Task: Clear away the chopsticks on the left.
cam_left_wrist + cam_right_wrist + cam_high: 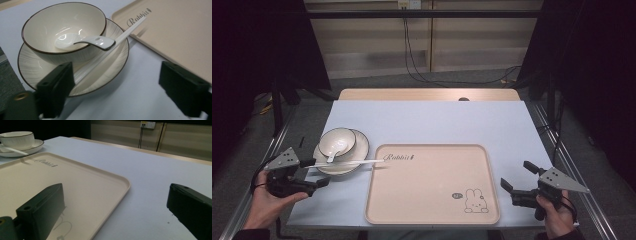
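A cream bowl (337,141) with a dark rim stands on a matching plate (361,148) at the table's left. A white spoon (85,41) lies in the bowl, its handle over the rim. White chopsticks (120,38) rest across the plate, their tips on the rim of a beige rabbit tray (432,220). My left gripper (317,172) is open just in front of the plate, one jaw close to the chopsticks' near end (80,75). My right gripper (518,176) is open beside the tray's right edge (125,185), holding nothing.
The tray (180,32) carries nothing; it bears the word Rabbit and a small rabbit drawing (474,201). The pale table (437,120) has bare room behind and to the right of the tray. Cables (412,65) hang by the far wall.
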Available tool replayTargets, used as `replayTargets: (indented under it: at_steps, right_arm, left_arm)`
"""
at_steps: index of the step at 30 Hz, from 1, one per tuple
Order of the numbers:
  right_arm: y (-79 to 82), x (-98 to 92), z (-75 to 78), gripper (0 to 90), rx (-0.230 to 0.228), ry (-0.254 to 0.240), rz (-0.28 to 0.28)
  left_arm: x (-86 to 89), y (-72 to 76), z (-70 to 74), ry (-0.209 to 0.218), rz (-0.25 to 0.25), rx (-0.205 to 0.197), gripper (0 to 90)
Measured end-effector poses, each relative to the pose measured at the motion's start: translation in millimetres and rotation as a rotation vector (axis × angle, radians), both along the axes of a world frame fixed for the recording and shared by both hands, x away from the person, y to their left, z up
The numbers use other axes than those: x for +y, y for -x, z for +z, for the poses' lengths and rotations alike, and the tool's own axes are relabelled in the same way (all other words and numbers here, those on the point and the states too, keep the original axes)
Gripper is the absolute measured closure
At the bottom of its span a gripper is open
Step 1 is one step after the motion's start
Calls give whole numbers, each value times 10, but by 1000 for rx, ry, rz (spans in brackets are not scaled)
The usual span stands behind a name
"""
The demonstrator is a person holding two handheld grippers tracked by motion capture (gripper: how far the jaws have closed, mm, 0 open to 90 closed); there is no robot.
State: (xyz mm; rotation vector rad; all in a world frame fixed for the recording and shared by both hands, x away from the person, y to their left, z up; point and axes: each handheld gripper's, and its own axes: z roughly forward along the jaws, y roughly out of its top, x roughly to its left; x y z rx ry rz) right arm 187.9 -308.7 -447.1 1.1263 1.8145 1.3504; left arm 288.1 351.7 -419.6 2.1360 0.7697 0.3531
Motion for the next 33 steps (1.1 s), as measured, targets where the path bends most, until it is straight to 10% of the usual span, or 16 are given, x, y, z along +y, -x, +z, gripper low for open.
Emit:
replayTargets:
  at_steps: [12, 33]
  right_arm:
    - [-10, 22, -4, 9, 5, 2, 16]
    - [-10, 25, -3, 9, 10, -6, 22]
  left_arm:
    - [38, -280, -136, -79, -57, -10, 551]
    - [-29, -419, -201, -147, -139, -14, 679]
